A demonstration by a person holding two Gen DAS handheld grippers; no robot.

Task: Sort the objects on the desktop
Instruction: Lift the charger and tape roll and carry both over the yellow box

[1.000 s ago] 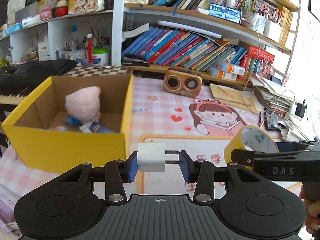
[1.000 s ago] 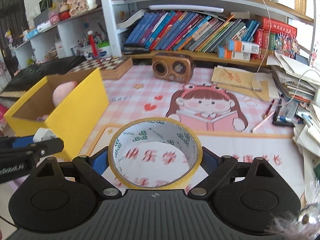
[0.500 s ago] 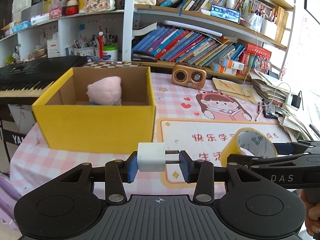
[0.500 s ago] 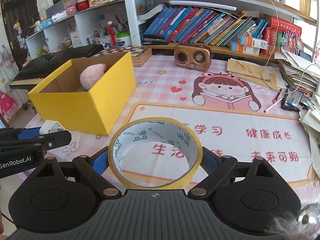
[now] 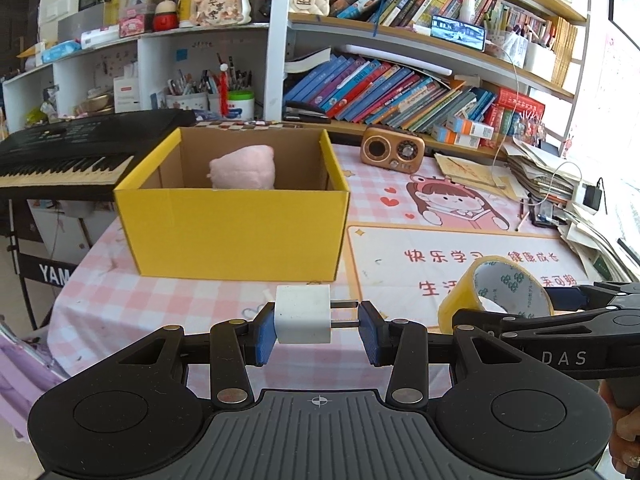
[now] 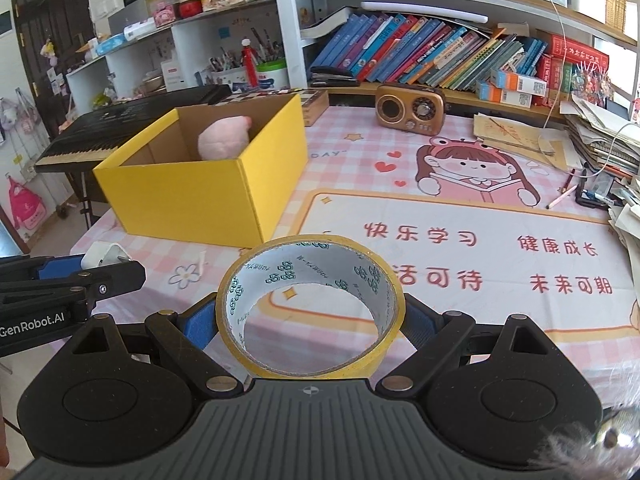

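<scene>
Left wrist view: open yellow cardboard box (image 5: 236,232) on pink checked bench (image 5: 120,304), pink plush toy (image 5: 243,173) inside. Left gripper (image 5: 318,322) fingers nearly closed, pinching white square plug adapter (image 5: 303,314) by body and prongs, above bench before box. Right gripper (image 6: 310,326) fingers spread wide, clamping yellow tape roll (image 6: 310,308). Right wrist view alone: checkered board (image 6: 310,100) behind box.

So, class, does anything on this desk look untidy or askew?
Yes. The stack of papers at the desk's right edge is fanned out and ragged, and the shelved books behind the radio lean over.
</scene>
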